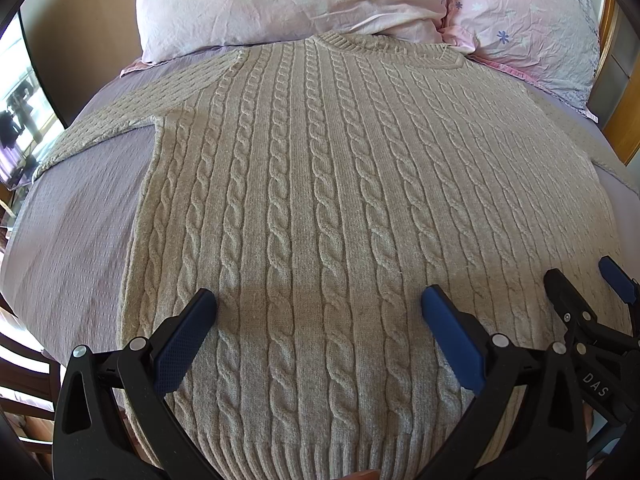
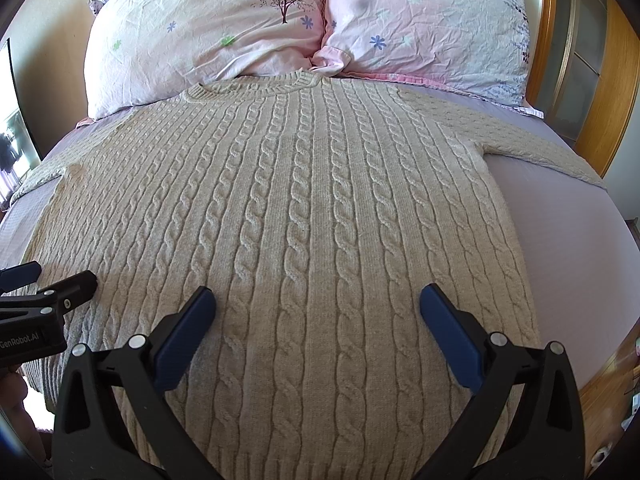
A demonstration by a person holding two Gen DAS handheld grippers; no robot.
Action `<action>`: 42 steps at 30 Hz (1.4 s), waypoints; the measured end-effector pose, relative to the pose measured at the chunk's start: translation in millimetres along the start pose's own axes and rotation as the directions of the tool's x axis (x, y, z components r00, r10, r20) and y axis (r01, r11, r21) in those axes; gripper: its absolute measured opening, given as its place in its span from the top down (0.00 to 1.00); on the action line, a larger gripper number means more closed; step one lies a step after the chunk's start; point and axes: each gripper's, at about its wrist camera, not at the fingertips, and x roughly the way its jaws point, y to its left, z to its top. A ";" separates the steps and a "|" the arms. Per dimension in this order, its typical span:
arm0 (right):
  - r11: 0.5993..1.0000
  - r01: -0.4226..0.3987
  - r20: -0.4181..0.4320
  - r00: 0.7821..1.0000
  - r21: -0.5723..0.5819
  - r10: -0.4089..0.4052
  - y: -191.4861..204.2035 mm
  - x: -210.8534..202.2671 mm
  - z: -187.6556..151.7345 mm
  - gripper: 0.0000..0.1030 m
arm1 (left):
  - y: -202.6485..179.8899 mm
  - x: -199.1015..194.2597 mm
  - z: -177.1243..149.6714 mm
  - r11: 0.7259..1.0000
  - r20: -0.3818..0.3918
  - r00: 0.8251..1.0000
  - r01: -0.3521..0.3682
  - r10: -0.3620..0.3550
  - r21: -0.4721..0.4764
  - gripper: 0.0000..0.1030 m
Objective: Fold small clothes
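Both wrist views hover close above the sweater's hem, facing the pillows.

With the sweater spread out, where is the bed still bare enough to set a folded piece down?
Two bare patches of the lilac sheet: one beside the sweater body under its right sleeve, one under the left sleeve at. The middle is covered; pillows crowd the head end.

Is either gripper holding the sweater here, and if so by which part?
Nothing is held. The left gripper and right gripper both stand open above the sweater, near its hem, with no fabric between the fingers.
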 end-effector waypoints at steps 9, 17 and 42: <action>1.000 0.000 -0.001 1.000 0.000 0.000 0.0 0.4 0.0 0.02 | 0.0 0.0 0.0 1.000 0.001 1.000 0.000 0.000 0.000 0.01; 1.000 0.001 -0.002 1.000 -0.001 -0.001 0.3 0.8 0.1 0.02 | 0.0 -0.1 0.0 1.000 0.002 1.000 0.000 0.000 0.000 0.01; 1.000 0.001 -0.009 1.000 -0.002 -0.001 -0.2 2.1 -0.7 0.02 | -2.3 -1.2 2.7 1.000 -0.002 1.000 0.000 0.000 0.001 0.01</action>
